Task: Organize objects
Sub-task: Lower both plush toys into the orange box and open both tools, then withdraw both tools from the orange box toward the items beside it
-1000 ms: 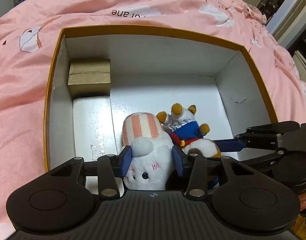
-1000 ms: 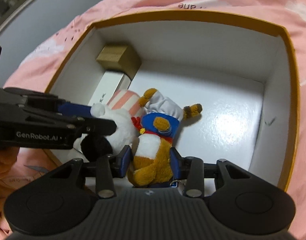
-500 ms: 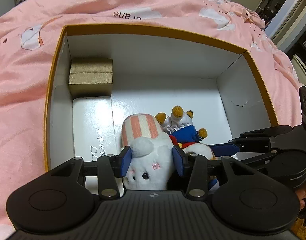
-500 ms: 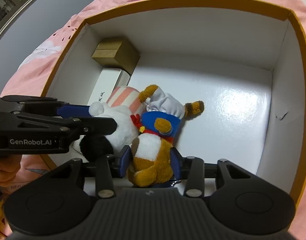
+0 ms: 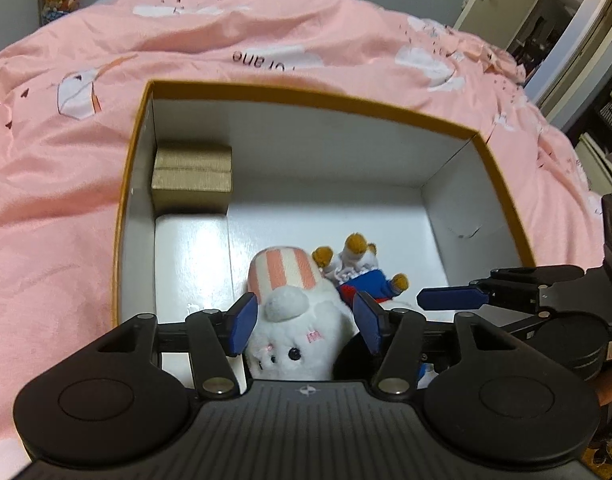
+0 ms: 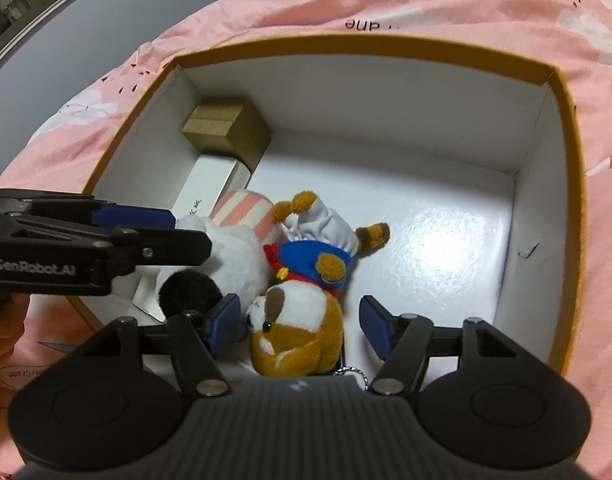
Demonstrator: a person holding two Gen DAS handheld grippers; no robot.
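A white bunny toy point(image 5: 293, 332) with a pink striped hat and a brown dog toy point(image 6: 301, 320) in a blue coat lie side by side on the floor of a big box point(image 6: 426, 92), near its front wall. The left claw point(image 5: 303, 320) has just been opening, and its blue pads stand apart on both sides of the bunny without squeezing it. The right claw point(image 6: 301, 326) has just been opening too; the dog lies between its pads, with a clear gap on the right side. Farther back, at the left wall of the big box, sit a white box point(image 5: 189, 256) and behind it a small gold box point(image 5: 191, 180). The big box rests on a bed with a pink blanket point(image 5: 265, 36).
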